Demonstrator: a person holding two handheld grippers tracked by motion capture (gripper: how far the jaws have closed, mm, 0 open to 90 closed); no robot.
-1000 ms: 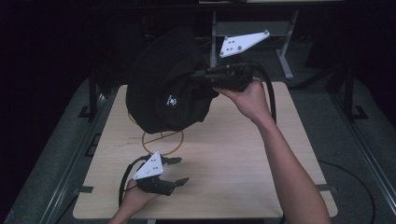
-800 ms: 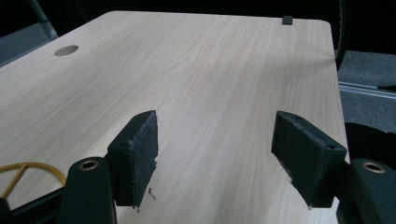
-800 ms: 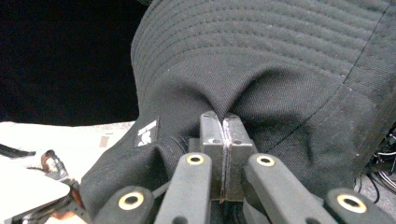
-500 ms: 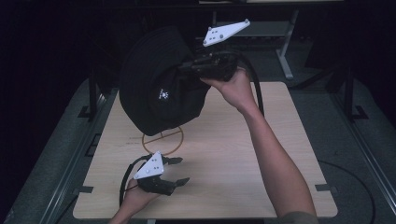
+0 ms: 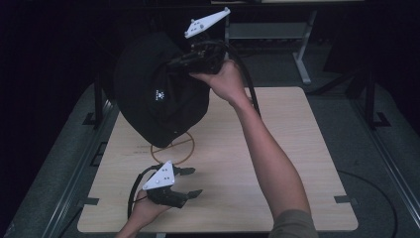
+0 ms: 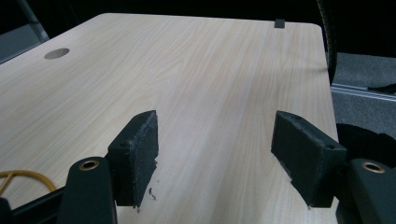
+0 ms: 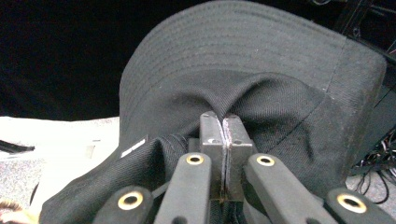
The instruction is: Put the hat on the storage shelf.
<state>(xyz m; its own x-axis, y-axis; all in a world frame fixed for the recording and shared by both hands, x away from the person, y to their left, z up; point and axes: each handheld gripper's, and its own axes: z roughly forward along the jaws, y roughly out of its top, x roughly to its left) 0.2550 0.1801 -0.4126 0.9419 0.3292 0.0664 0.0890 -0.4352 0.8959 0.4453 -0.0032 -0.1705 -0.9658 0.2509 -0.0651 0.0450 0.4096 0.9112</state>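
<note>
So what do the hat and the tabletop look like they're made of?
The black hat looks like woven cotton twill, matte: a diagonal weave and rows of stitching show on the brim, and it folds softly where the right tool pinches it. The tabletop looks like pale wood-grain laminate or veneer, smooth with a slight sheen; which of the two I cannot tell.

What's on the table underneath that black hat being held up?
Below the black hat, a yellow ring lies on the wooden table. The hat hides the ring's far part and the table behind it.
</note>
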